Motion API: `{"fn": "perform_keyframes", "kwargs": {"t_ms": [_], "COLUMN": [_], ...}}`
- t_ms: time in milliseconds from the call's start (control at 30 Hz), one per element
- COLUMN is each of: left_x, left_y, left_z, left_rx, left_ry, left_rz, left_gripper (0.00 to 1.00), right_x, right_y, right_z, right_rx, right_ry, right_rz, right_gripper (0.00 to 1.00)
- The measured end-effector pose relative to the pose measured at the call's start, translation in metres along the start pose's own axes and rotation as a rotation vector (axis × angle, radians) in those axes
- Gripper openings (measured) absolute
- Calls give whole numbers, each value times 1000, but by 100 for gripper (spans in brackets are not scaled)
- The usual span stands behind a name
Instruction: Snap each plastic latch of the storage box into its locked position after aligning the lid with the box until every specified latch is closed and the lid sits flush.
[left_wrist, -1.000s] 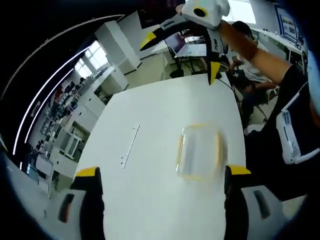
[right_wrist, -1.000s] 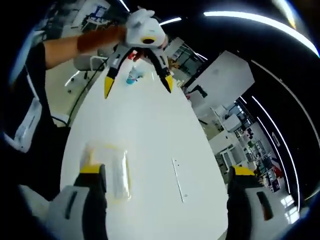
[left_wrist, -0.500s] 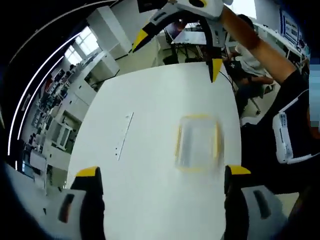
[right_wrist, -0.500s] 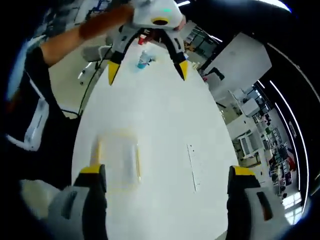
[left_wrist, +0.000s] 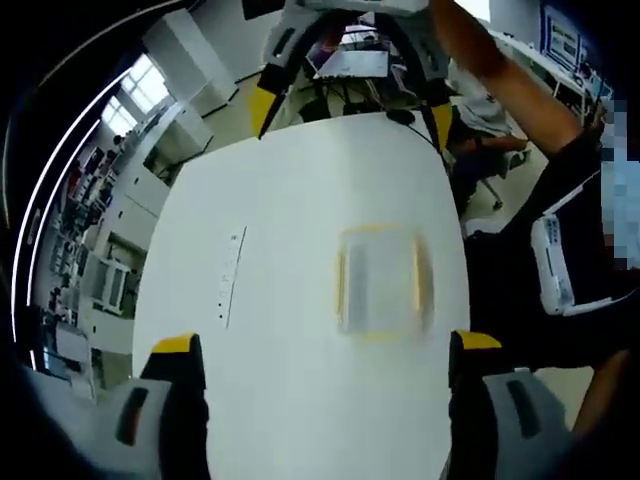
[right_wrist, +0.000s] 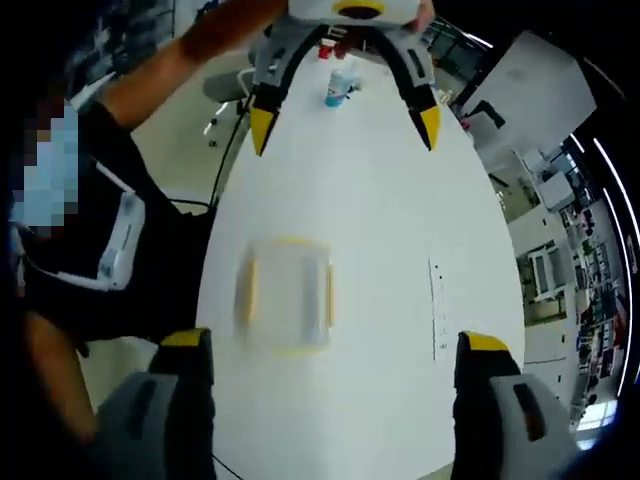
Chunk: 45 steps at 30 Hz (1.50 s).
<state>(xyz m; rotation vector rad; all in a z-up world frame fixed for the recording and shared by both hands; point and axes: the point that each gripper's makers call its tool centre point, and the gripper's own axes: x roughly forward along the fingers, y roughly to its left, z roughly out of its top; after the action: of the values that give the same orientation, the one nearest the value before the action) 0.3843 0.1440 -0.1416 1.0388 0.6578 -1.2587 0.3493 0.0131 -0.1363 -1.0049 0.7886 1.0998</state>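
As both cameras swing round over the last second, the storage box (left_wrist: 380, 280) slides from the right side of the left gripper view toward its middle, and from the lower left of the right gripper view toward the middle as well; we read this as our hands moving to square up over it, not as the box moving. It now lies between the jaws of each gripper, which we judge to be the approach before any latch is pressed.

The box rests flat on the white table (left_wrist: 300, 200), near the edge where the person stands, with its lid on. It is blurred, so we cannot tell whether the lid sits flush or whether any latch is shut.

Counting, we find one box, with two yellow latches (right_wrist: 250, 292) showing along opposite sides; one thin white strip (left_wrist: 229, 276) lying well apart from the box; and one bottle (right_wrist: 341, 85) at the far end of the table.

There are two grippers. The left gripper (left_wrist: 325, 345) hangs above the table with jaws spread wide, holding nothing. The right gripper (right_wrist: 325, 345) is likewise spread wide and empty; neither touches the box.
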Motion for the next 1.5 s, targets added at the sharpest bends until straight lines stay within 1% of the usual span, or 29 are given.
{"fn": "perform_keyframes", "kwargs": {"t_ms": [167,233,300,433,500,633,733,767,900,1067,1100,1300,1500], "left_x": [2,6,11,17,21,29,35,37,43,51,52,61,72], "left_y": [-2,-2,1,-3,-6,-7,-7,-7,-12,-14,-14,-13,-19], "left_z": [4,5,9,14,14,12,12,15,20,22,22,20,13], "left_rx": [8,18,14,8,12,15,-5,-12,0,11,8,11,10], "left_ry": [-7,-6,-18,-28,-25,-9,2,-7,-24,-15,-18,-26,-11], "left_rz": [-10,-8,-2,-19,-26,-47,-60,-62,-77,-81,-84,-82,-96], "left_gripper": [100,100,100,100,100,99,97,96,96,95,95,93,91], "right_x": [1,5,8,14,18,23,27,29,42,50,52,65,72], "right_y": [0,-2,-2,2,2,-1,1,-1,8,9,14,15,12], "right_z": [2,-2,-7,-11,-12,-15,-15,-14,-15,-19,-20,-22,-25], "right_rx": [-4,7,15,22,21,17,14,12,-9,-10,-13,-19,2], "right_ry": [-13,-11,3,9,14,23,16,14,21,37,39,29,26], "right_rz": [-8,-11,-13,2,3,-2,4,7,31,47,60,67,62], "right_gripper": [99,99,98,95,94,94,94,95,100,99,98,99,97]}}
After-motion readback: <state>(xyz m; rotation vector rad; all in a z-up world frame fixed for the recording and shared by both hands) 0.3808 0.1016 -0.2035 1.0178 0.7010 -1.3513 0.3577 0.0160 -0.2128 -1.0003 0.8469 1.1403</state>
